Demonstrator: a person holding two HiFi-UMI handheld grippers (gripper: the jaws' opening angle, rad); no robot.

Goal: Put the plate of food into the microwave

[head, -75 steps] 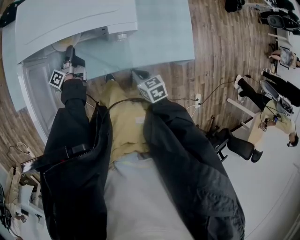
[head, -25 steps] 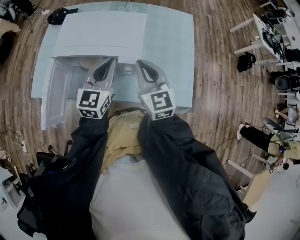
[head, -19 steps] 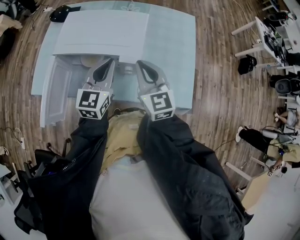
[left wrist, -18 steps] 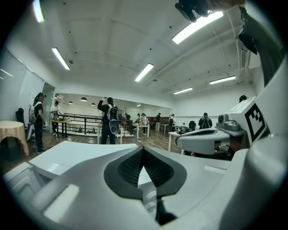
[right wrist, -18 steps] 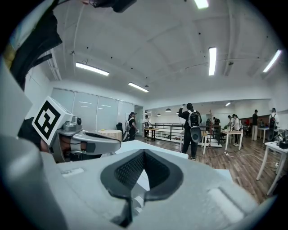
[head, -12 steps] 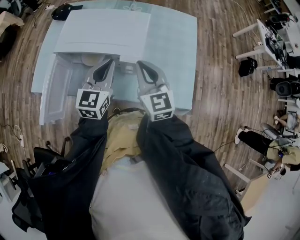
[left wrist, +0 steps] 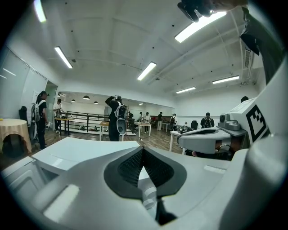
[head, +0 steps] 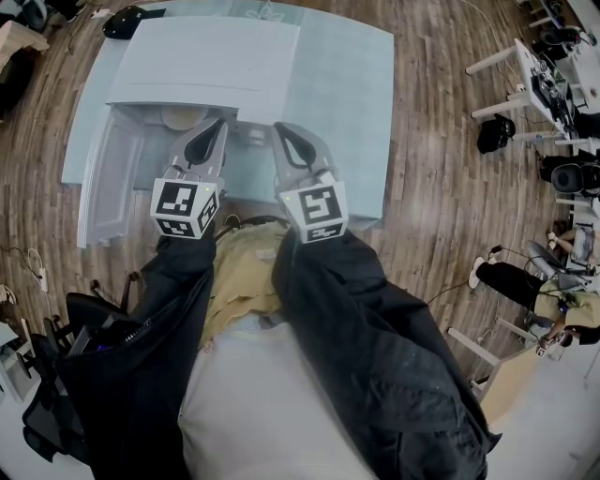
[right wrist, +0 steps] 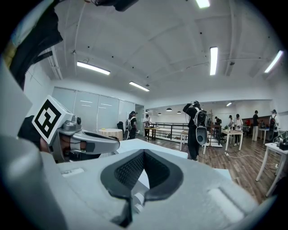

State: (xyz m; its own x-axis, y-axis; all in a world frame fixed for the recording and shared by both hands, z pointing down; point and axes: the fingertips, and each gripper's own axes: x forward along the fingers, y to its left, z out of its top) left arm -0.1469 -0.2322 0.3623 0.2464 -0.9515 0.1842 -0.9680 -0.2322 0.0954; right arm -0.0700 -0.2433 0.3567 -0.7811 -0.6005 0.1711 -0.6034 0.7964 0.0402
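Observation:
A white microwave (head: pixel 206 66) stands on a pale blue glass table (head: pixel 347 84), its door (head: pixel 98 187) swung open to the left. Inside the cavity I see the edge of a round beige plate (head: pixel 178 116); whatever food is on it I cannot make out. My left gripper (head: pixel 219 124) and right gripper (head: pixel 282 129) are side by side just in front of the microwave, both shut and empty. In the left gripper view the jaws (left wrist: pixel 143 151) meet above the microwave's top (left wrist: pixel 76 150). In the right gripper view the jaws (right wrist: pixel 144 155) are likewise shut.
A black object (head: pixel 127 21) lies at the table's far left corner. To the right are wooden floor, white desks (head: pixel 539 66) and seated people. A black chair (head: pixel 66 319) stands at my left. Several people (left wrist: pixel 116 117) stand far across the room.
Three seconds ago my left gripper reached into the microwave's opening; now both grippers are drawn back and held together in front of it. Over the last second they barely move.

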